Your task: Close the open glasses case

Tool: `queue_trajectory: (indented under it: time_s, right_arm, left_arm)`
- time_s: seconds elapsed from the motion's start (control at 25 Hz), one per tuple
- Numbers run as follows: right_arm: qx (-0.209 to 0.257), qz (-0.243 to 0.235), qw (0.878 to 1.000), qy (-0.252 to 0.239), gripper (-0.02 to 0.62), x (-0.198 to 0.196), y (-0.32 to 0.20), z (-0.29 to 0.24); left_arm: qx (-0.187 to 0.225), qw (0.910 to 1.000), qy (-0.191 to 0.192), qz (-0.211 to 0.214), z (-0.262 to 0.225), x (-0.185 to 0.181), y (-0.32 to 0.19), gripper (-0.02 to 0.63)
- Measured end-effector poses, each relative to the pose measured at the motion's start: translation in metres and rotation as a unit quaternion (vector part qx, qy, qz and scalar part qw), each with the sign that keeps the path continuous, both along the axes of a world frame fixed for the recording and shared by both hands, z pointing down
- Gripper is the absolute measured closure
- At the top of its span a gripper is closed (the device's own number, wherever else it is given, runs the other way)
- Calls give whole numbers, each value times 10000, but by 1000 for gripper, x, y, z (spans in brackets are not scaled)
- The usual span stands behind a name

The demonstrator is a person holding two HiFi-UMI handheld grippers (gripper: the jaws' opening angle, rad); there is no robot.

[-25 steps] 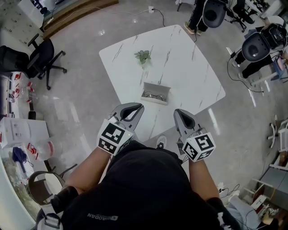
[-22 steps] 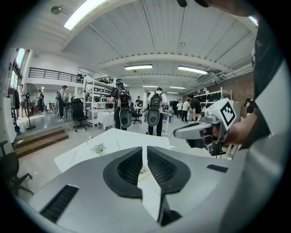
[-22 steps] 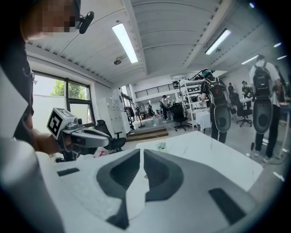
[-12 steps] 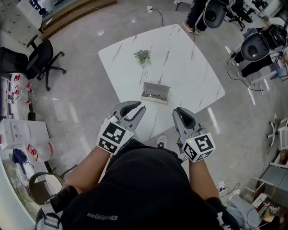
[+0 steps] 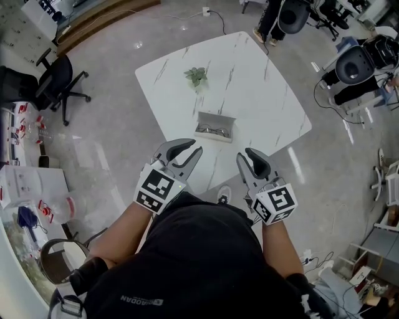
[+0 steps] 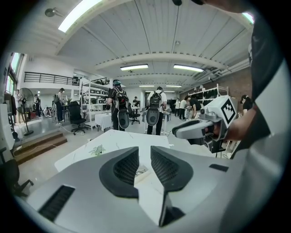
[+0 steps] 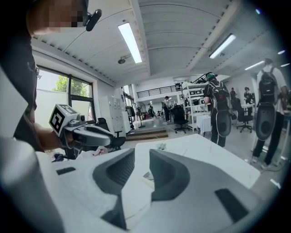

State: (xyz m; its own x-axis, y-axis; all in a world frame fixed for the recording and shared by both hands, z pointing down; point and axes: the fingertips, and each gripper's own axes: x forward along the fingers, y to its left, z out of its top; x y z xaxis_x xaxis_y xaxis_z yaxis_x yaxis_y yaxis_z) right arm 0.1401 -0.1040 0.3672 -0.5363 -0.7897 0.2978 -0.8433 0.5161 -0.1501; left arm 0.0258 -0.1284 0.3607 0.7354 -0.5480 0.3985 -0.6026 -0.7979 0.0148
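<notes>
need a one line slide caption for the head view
Left gripper and right gripper, both open, poised short of the open glasses case on a white table, a plant beyond.

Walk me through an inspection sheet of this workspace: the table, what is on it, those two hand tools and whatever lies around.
Surface: white marble-patterned square table, mostly bare.
Job's things: grey rectangular glasses case on the near half of the table, lid open, a pair of glasses lying inside.
Clutter: small green plant sprig on the far half, well apart from the case.
Grippers: left gripper and right gripper both have their jaws apart with nothing between them; both are short of the case and not touching it.
Cables: white cable with plug block on the floor beyond the table.
Surroundings: black office chair on the left, glossy grey floor, people standing farther off.
</notes>
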Motion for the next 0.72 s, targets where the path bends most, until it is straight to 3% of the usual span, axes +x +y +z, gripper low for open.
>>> queue_trajectory:
  time_s: [0.48,0.72]
  right_arm:
    - [-55,145,9995,260,511,20,-7,13]
    - [-82,126,9974,702,511,29,-19,31]
  left_arm:
    - [18,9990,-450,-41,33,-6,-13,522]
    - [-125,9978,-652,-61,62,-9,-25,522]
